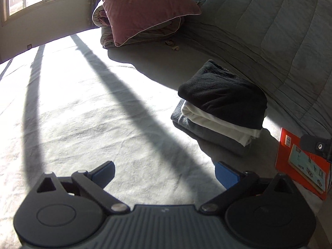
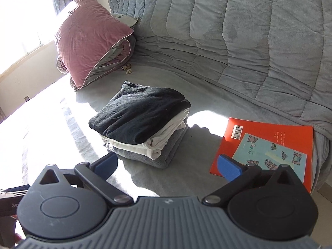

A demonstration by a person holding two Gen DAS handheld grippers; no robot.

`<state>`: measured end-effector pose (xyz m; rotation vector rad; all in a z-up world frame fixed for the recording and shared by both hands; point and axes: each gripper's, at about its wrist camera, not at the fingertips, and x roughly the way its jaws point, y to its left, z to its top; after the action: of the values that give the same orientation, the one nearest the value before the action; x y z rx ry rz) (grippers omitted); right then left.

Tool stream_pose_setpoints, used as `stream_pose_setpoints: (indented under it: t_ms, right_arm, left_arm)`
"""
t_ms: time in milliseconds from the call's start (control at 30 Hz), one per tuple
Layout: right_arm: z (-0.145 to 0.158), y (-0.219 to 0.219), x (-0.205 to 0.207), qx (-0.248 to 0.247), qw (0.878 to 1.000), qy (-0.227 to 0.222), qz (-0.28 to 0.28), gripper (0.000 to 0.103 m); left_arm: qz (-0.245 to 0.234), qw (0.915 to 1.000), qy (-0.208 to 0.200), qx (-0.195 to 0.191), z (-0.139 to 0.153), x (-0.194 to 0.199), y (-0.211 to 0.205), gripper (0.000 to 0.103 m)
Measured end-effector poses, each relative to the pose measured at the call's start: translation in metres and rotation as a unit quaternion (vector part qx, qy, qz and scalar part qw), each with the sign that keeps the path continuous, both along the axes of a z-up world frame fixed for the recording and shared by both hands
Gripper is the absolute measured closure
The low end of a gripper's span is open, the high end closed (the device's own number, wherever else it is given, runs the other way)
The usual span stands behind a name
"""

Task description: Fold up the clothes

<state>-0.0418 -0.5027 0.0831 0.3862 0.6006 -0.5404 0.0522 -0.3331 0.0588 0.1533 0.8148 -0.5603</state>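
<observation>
Black, white and grey folded garments form a neat stack of clothes (image 1: 222, 112) on the bed (image 1: 87, 108), seen to the right in the left wrist view, partly in shade. Left tool (image 1: 165, 173): blue-padded jaws spread wide, nothing between them, poised over the sunlit sheet crossed by two long shadow bars. A pink pillow (image 1: 145, 10) lies beyond on folded bedding; a grey quilt (image 1: 269, 31) rises at right; an orange book (image 1: 294, 161) lies at the right edge, just beside the stack.

Right wrist view: the stack of clothes (image 2: 141, 120) sits centrally on the bed (image 2: 186, 87), black piece on top, white beneath, grey lowest. Right tool (image 2: 168, 167): jaws equally wide, empty, near the front of the stack and not touching it. The orange book (image 2: 267, 137) carries a pale blue booklet (image 2: 269, 157); pillow (image 2: 89, 41) and quilt (image 2: 238, 31) lie behind
</observation>
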Motion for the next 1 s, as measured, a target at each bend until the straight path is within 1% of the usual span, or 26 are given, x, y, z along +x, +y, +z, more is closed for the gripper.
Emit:
stream_pose_setpoints:
  t_ms: [167,300,567,733,833,900,1000]
  right_arm:
    - [0.011,0.01,-0.003,-0.019,1.0,-0.002,0.02,0.0]
    - [0.019,0.013,-0.006,-0.012,0.999,-0.02,0.037,0.0]
    - [0.03,0.023,-0.006,-0.013,0.997,-0.037,0.065,0.0]
    - [0.034,0.024,-0.01,-0.016,0.997,-0.045,0.065,0.0]
    - [0.034,0.023,-0.011,-0.018,0.997,-0.046,0.063,0.0]
    - [0.033,0.022,-0.012,-0.02,0.997,-0.046,0.064,0.0]
    - [0.032,0.019,-0.014,-0.021,0.997,-0.044,0.065,0.0]
  left_arm:
    - [-0.005,0.9998,-0.013,0.013,0.004,-0.006,-0.003,0.001]
    - [-0.007,1.0,0.0,0.0,0.005,-0.005,0.0,0.001]
    - [-0.008,0.9999,-0.002,0.008,0.008,-0.009,0.002,0.001]
    - [-0.01,0.9997,-0.008,0.022,0.01,-0.015,0.001,0.001]
    - [-0.012,0.9999,0.007,0.009,0.011,-0.018,0.003,0.001]
    - [-0.023,0.9994,0.026,0.009,0.01,-0.019,0.003,0.001]
    - [-0.044,0.9988,0.018,0.009,0.009,-0.025,0.002,0.001]
